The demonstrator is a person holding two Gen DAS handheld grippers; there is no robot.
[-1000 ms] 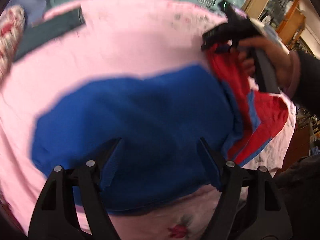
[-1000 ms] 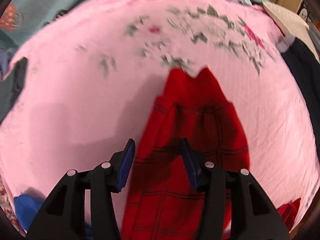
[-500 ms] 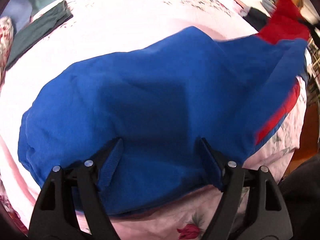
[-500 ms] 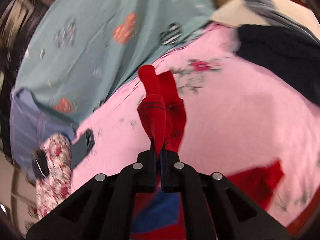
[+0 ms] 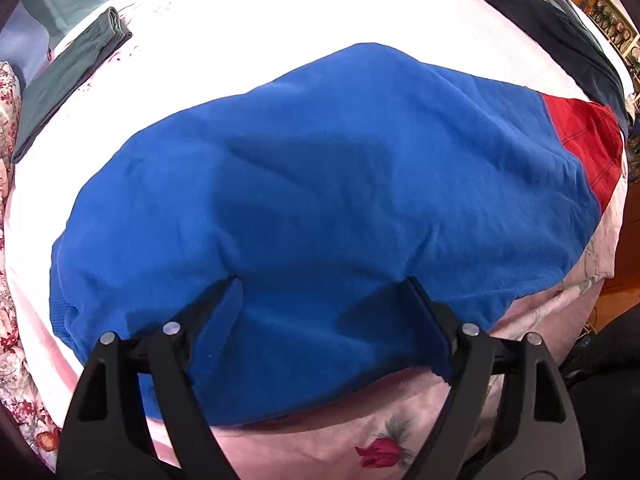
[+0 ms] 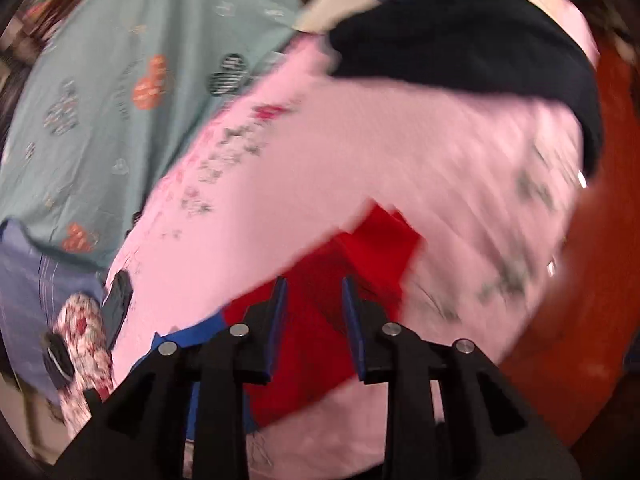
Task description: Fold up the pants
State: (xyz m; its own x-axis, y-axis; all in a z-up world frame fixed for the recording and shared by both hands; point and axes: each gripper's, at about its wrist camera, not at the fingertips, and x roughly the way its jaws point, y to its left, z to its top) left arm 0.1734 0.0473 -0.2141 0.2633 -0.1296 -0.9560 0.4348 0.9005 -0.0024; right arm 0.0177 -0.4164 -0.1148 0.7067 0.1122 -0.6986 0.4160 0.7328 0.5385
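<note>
Released since half a second ago, blue-and-red fleece pants [image 5: 320, 184] lie flat on the pink floral bed [image 5: 280, 12] — long axis left-right. Left gripper [image 5: 320, 312] and right gripper [image 6: 314, 308] hover above them, jaws open; the right is nearer the red cuffs.

A bed with a pink sheet [image 5: 280, 12] holds everything. The sheet has small flowers on it, and a red rose is printed near the front edge. The pants [image 5: 312, 200] lie flat across the middle. They are mostly blue, with a red end on the right. A folded green cloth [image 5: 68, 80] lies far left, well apart from the pants. A dark cloth [image 5: 560, 48] lies far right, near the red end. In the right view the sheet [image 6: 400, 152] is blurry.
</note>
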